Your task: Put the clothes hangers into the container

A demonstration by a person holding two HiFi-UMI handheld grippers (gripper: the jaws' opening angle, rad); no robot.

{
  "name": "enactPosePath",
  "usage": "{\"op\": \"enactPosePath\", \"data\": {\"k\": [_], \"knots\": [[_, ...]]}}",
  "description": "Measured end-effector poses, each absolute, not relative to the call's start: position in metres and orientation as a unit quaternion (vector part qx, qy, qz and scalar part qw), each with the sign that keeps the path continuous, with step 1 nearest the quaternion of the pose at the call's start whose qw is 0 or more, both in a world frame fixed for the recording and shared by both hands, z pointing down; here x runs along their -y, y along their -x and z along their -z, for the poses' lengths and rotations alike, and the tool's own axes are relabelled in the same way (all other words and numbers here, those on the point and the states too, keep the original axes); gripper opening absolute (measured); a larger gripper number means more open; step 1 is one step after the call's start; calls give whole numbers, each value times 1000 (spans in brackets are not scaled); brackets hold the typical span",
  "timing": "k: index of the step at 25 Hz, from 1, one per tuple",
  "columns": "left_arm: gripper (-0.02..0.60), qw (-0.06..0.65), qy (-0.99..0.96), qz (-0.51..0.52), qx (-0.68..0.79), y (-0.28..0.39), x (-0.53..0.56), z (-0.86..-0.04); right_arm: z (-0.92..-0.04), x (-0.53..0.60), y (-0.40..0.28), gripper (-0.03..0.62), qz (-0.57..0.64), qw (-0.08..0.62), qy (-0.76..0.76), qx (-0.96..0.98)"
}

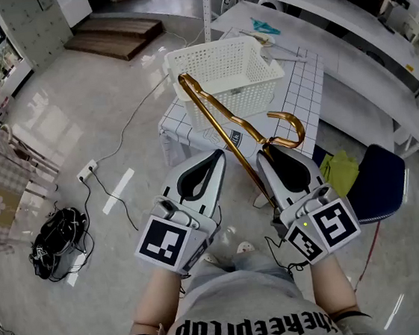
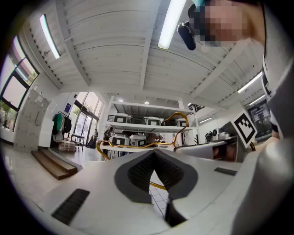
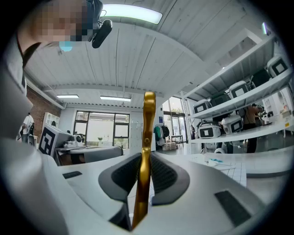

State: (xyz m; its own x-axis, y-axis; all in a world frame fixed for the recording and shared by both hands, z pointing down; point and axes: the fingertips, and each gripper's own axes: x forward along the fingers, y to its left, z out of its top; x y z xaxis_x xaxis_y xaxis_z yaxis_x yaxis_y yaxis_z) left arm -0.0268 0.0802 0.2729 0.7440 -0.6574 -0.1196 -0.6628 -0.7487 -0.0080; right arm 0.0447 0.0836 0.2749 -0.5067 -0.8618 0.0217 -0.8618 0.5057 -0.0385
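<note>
The left gripper (image 1: 210, 163) is clenched on nothing, jaw tips meeting, just beside the gold hanger (image 1: 215, 113). The hanger slants up and away from the right gripper (image 1: 270, 157), which grasps its bar near the hook (a dark label on the bar is too small to read). Its far end shows against the near corner of the white basket (image 1: 230, 85) on the tiled table (image 1: 302, 92). The shirt (image 1: 250, 323) below bears print ending "eepitup".
</note>
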Motion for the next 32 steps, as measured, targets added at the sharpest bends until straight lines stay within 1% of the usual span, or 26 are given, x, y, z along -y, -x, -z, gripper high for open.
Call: {"op": "enactPosePath", "data": {"k": [15, 27, 32], "knots": [[21, 17, 935, -50, -352, 38, -84, -278, -275, -87, -34, 67, 17, 0, 501, -865], [21, 26, 934, -55, -351, 80, -90, -283, -278, -91, -9, 66, 20, 22, 525, -851], [21, 24, 934, -60, -351, 94, -85, -287, -282, -87, -3, 66, 20, 19, 535, -845]]}}
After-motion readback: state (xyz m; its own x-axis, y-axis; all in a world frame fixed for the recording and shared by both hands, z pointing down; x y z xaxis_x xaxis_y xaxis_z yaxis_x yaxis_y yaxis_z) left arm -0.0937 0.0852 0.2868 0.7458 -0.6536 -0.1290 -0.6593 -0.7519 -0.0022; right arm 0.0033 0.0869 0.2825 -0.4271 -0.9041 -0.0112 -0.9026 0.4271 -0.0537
